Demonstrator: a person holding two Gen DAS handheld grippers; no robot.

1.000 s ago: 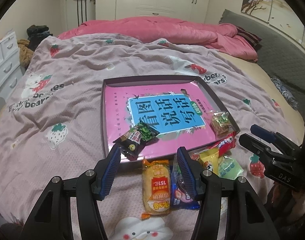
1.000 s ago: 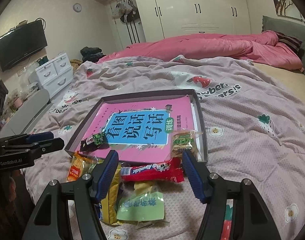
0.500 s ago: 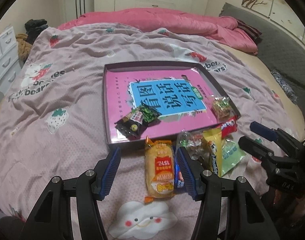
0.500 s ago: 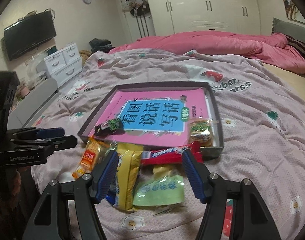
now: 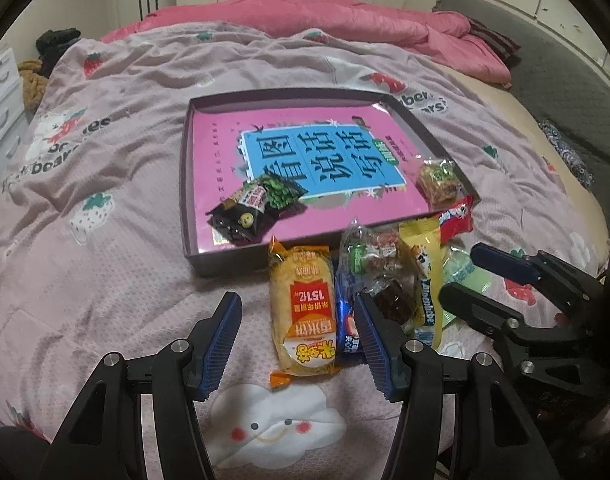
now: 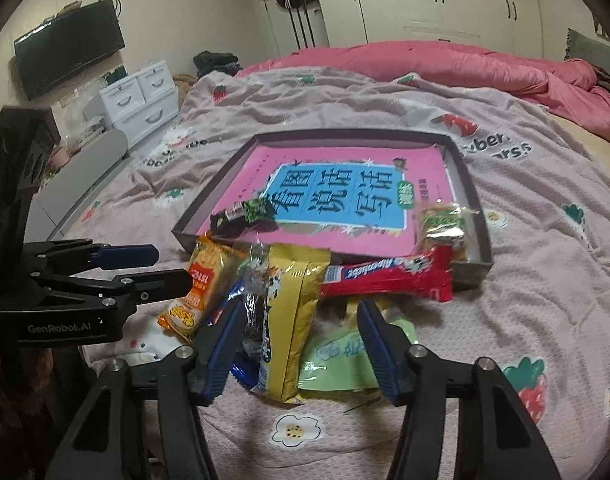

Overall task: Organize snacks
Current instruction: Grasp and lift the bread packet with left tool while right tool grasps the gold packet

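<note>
While your two tongs are hovering over the bed (image 5: pixel 117 184), its soft pink blanket, printed with strawberries and a cloud face, is lying rumpled under a shallow dark cardboard tray (image 5: pixel 187 184) lined with a glossy pink booklet (image 5: pixel 325 152) bearing a blue title panel. Two crinkly wrapped snacks are sitting inside that tray: a black-and-green packet (image 5: pixel 257 208) near the front left, and a small clear-and-green one (image 5: pixel 439 180) against the right wall. In front of the tray a loose heap is resting on the blanket, overlapping: an oblong orange rice-cracker pack (image 5: pixel 303 312), a blue foil packet (image 5: pixel 347 320) mostly hidden beside it, a clear bag of dark pieces (image 5: pixel 379 272), a long yellow bar (image 6: pixel 287 320), a long red bar (image 6: pixel 385 278) lying across just before the tray's front edge, and a flat pale green pouch (image 6: pixel 337 356). Your left tongs (image 5: pixel 299 344) are standing apart, straddling the orange pack without the ribbed blue pads pressing on it. Your right tongs (image 6: pixel 297 344) have just been narrowing, yet they are still apart, with the yellow bar between them and part of the green pouch too; neither pad is pressing on either.
</note>
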